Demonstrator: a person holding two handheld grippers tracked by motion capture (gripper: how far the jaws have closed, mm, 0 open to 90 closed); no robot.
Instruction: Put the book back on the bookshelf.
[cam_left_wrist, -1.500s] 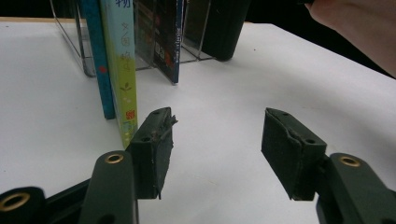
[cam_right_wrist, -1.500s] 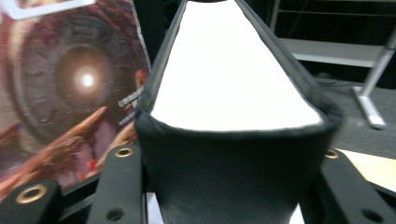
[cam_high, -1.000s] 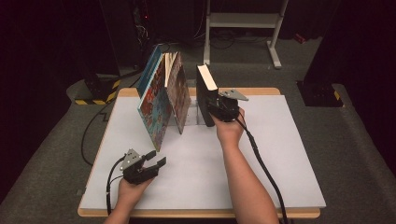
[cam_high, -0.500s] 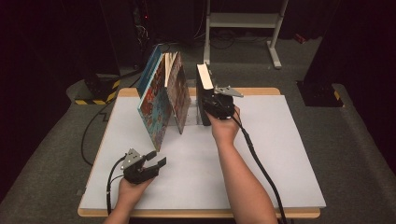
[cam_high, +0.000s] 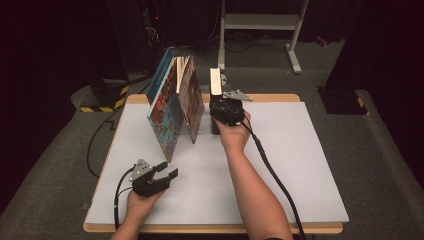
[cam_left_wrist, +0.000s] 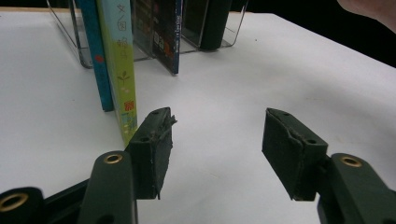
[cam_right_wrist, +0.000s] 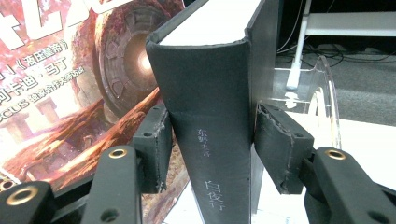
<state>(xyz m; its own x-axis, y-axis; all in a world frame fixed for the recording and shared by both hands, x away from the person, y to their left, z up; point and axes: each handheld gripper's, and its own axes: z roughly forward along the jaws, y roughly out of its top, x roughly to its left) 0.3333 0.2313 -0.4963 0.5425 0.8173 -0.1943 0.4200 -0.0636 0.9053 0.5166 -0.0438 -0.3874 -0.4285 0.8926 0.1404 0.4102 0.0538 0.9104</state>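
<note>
- Right now the right gripper (cam_high: 220, 107) is closing its two black jaws on the spine of a thick black hardcover book (cam_right_wrist: 212, 116); in the right gripper view both pads are touching the spine, one on each side.
- This black book is standing upright at the far middle of the white table (cam_high: 300, 165), inside a clear acrylic book rack (cam_right_wrist: 327, 93), just beside the big picture books.
- The left gripper (cam_high: 162, 172) is resting low on the near left part of the table; its jaws are standing wide apart and are holding nothing.
- I am judging that the book could slip, because the pads are gripping only the low part of a smooth spine and the book looks heavy; it could turn or drop if it is lifted quickly.
- Also the large picture book with the red-brown cover (cam_high: 192, 102) is leaning close beside it, so pulling the black book could be making this neighbour fall.
- Counting in the high view: one black book, and about three tall thin picture books spreading like a fan, with a blue-covered one (cam_high: 162, 107) at the left; the exact number I cannot tell.
- There are two grippers and one rack.
</note>
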